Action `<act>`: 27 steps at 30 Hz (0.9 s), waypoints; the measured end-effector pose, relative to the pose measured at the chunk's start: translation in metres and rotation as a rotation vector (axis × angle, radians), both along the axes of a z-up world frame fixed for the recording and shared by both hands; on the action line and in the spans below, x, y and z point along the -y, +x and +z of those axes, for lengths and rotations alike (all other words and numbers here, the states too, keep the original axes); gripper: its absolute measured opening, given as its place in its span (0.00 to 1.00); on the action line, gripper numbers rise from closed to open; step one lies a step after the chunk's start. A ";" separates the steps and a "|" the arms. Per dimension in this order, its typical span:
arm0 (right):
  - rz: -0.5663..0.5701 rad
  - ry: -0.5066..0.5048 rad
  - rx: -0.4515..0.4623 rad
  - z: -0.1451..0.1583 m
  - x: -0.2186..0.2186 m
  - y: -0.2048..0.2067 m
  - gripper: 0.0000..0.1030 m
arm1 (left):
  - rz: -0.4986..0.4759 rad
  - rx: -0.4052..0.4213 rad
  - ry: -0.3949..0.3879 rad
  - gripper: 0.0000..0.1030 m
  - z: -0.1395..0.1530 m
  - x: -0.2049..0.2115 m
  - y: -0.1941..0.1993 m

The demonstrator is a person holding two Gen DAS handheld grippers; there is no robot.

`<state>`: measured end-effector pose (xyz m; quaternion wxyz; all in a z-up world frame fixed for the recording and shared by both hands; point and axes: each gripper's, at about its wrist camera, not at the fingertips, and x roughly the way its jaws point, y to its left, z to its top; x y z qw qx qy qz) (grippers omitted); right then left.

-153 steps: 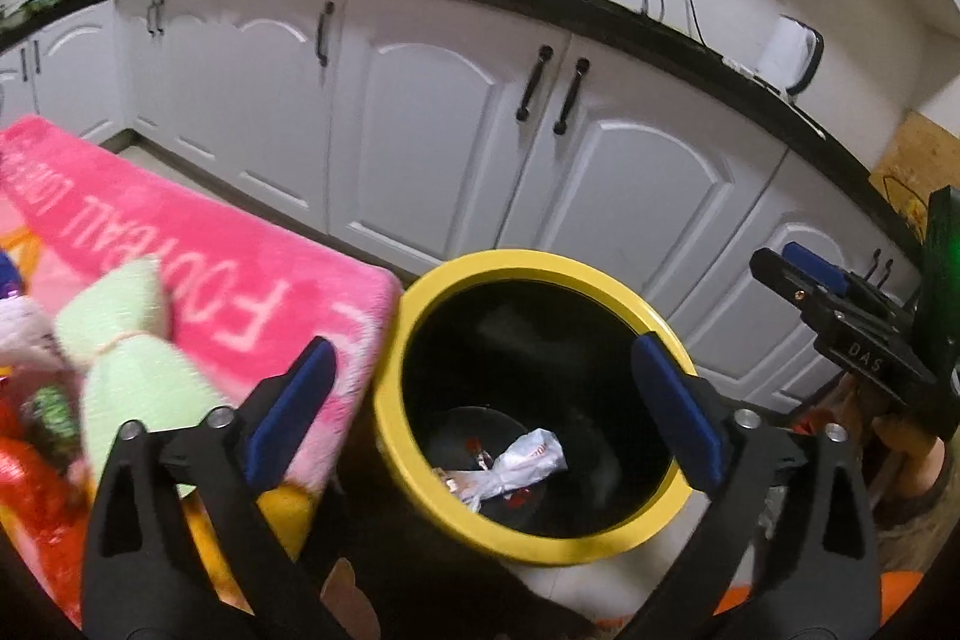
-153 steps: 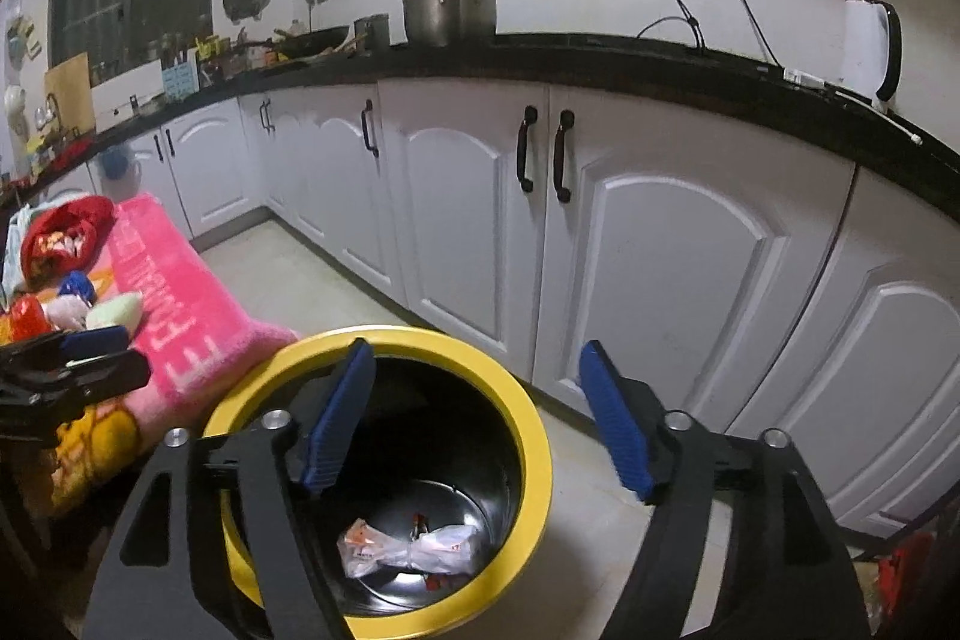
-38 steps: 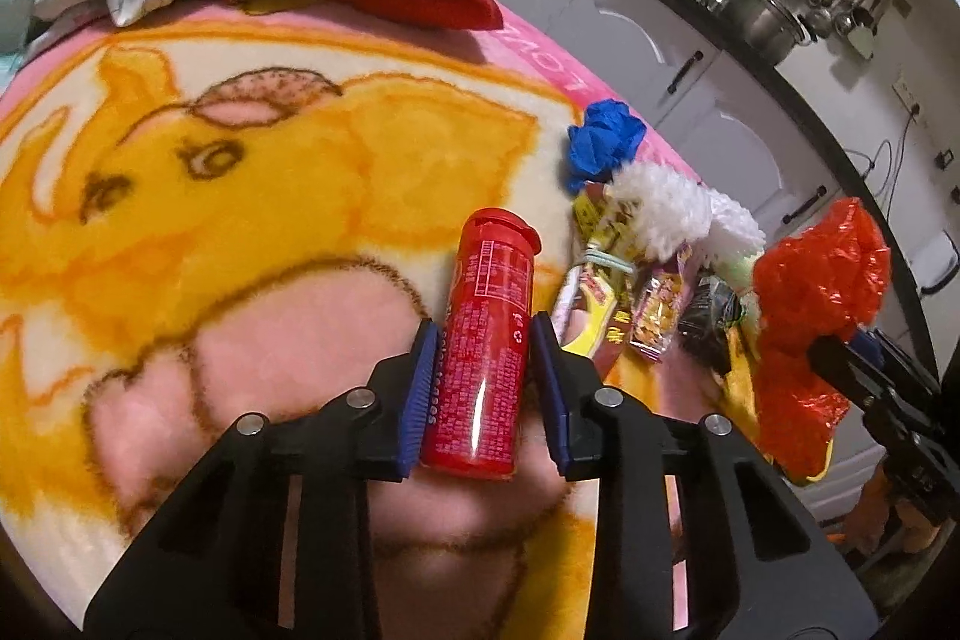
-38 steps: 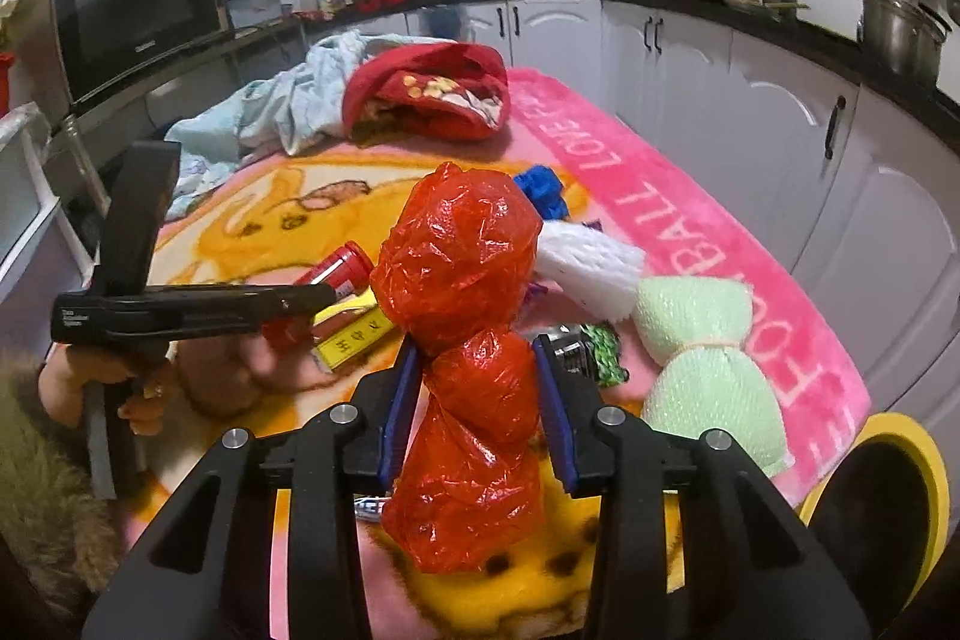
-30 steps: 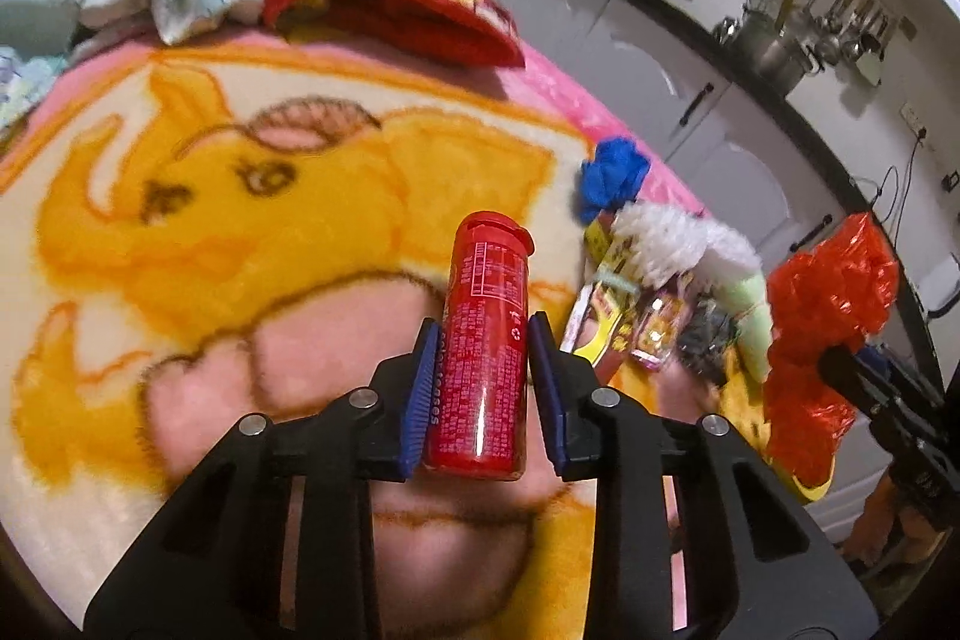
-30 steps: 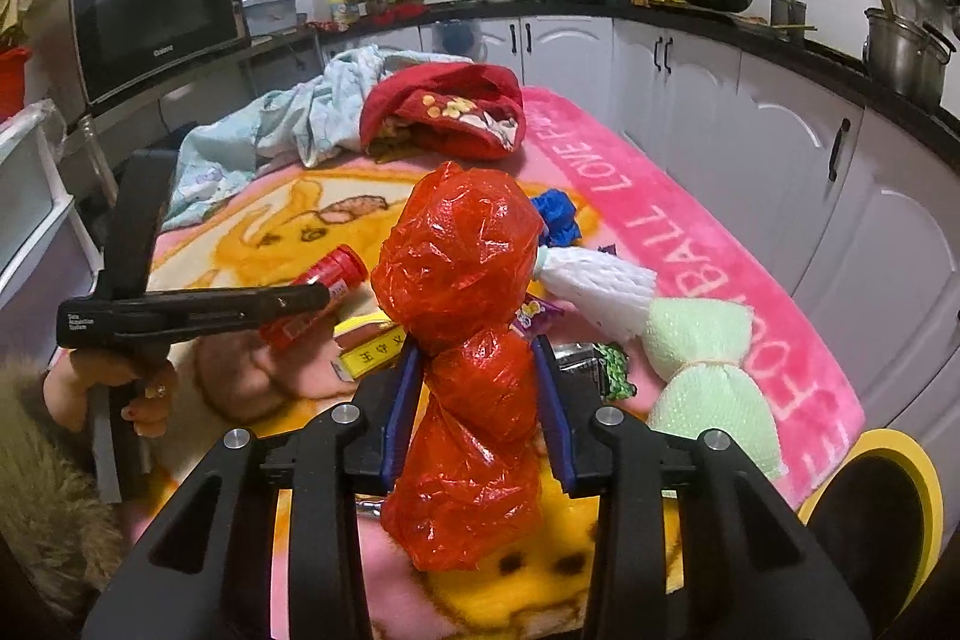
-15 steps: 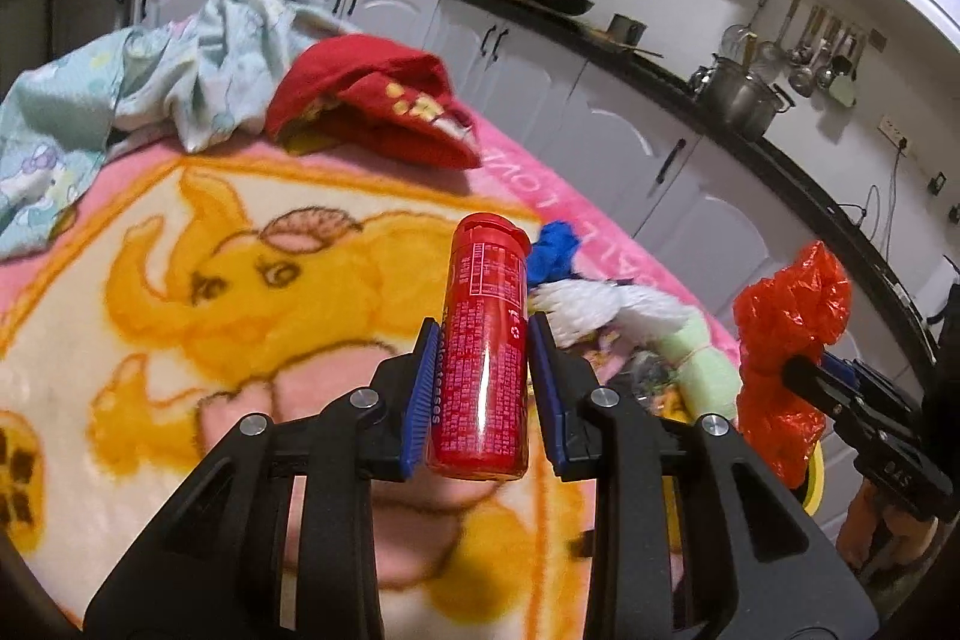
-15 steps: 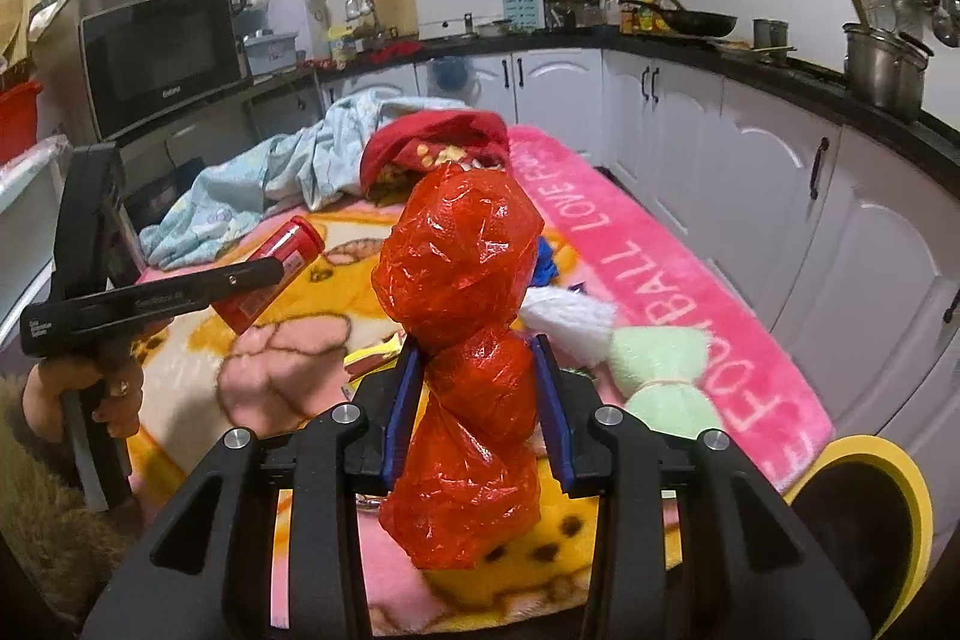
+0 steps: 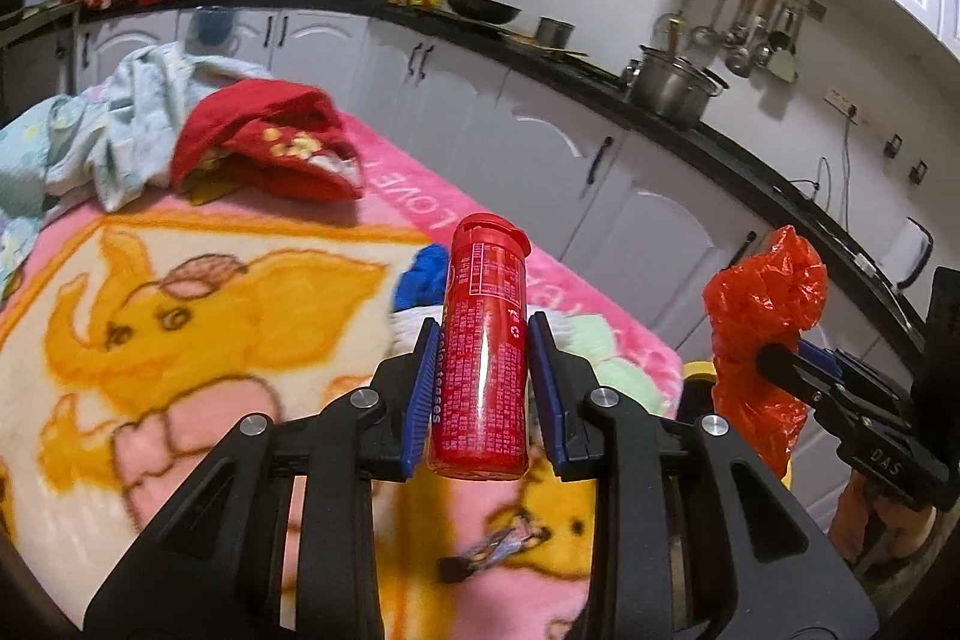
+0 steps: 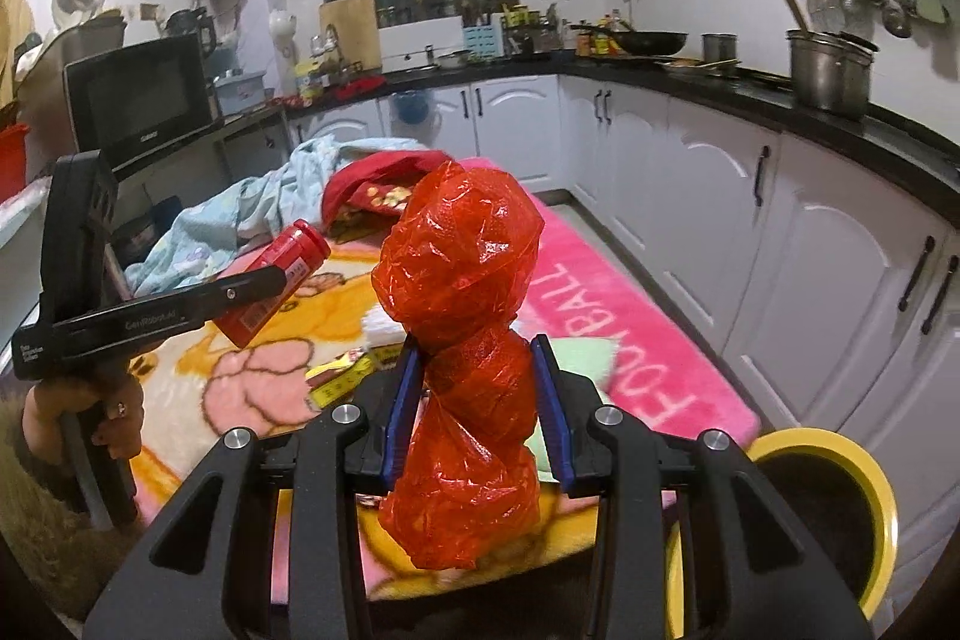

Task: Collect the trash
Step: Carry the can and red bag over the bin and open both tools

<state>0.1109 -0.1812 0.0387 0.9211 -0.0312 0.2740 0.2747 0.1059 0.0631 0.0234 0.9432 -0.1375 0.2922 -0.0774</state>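
My left gripper is shut on a red cylindrical bottle and holds it above the pink blanket. It shows in the right wrist view too. My right gripper is shut on a crumpled red plastic bag, also lifted; the bag shows in the left wrist view. The yellow-rimmed black bin stands on the floor at the blanket's right end. Leftover trash lies on the blanket: a blue wad, a white foam net, a green foam net, yellow wrappers.
A red garment and a light blue cloth lie at the blanket's far end. White kitchen cabinets under a black counter run along the right. A small wrapper lies near the blanket's front.
Both grippers have risen and tilted up with their loads since half a second ago; the blanket sits lower in view and more of the kitchen shows. The grips are unchanged.
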 end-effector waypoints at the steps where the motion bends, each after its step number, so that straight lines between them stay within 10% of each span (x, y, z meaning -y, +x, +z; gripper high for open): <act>1: -0.007 0.001 0.002 0.000 0.004 -0.001 0.33 | -0.008 0.004 0.001 0.22 0.001 0.004 0.001; 27: -0.291 0.034 0.002 -0.004 0.143 0.000 0.33 | -0.229 0.039 0.026 0.22 0.004 0.134 0.037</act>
